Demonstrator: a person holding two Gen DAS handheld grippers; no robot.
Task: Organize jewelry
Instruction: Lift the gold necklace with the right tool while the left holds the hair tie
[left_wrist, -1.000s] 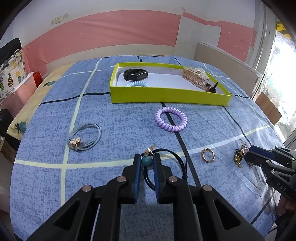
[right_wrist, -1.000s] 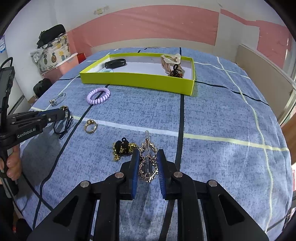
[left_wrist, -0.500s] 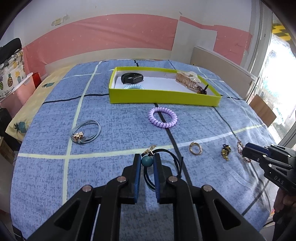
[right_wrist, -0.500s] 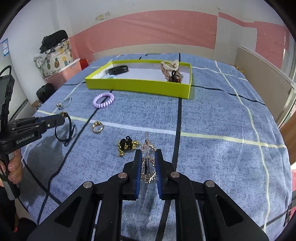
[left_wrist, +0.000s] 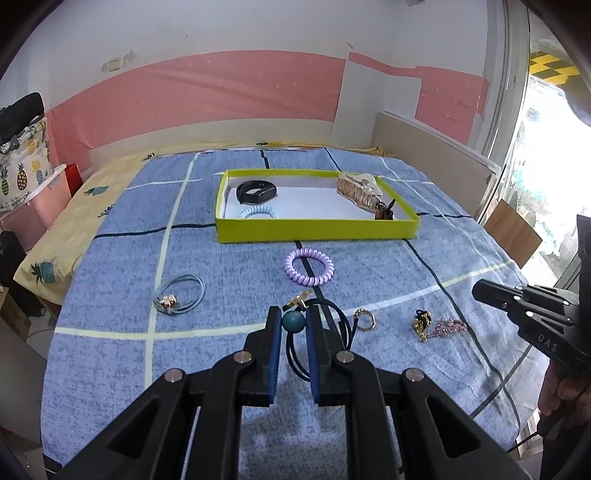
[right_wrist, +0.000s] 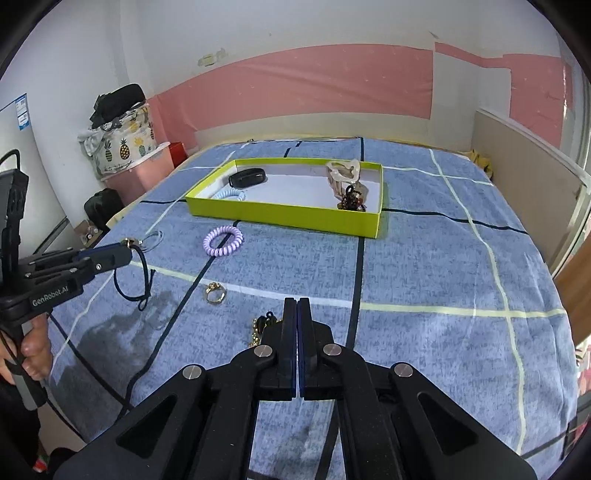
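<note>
A bed covered in a blue woven spread, crossed by pale and dark stripes, fills the room in front of me. Toward its far end sits a shallow rectangular tray of yellow-green cardboard with a white floor. Inside the tray, a glossy black band and a pale blue coil tie lie at the left end, and a ribbed beige hair claw with a small dark clip beside it lies at the right end.

Just in front of the tray lies a lilac spiral hair tie. Further out from the tray and to its left is a thin grey looped cord with a metal charm.

The left gripper is clamped on the round teal bead of a black elastic hair tie, lifted off the spread, the loop dangling. The right gripper has its jaws pressed flat together, holding nothing, hovering nearer than the tray. On the spread below it are a gold ring, a knobbly black-and-gold trinket and a sparkly pink filigree clip.
</note>
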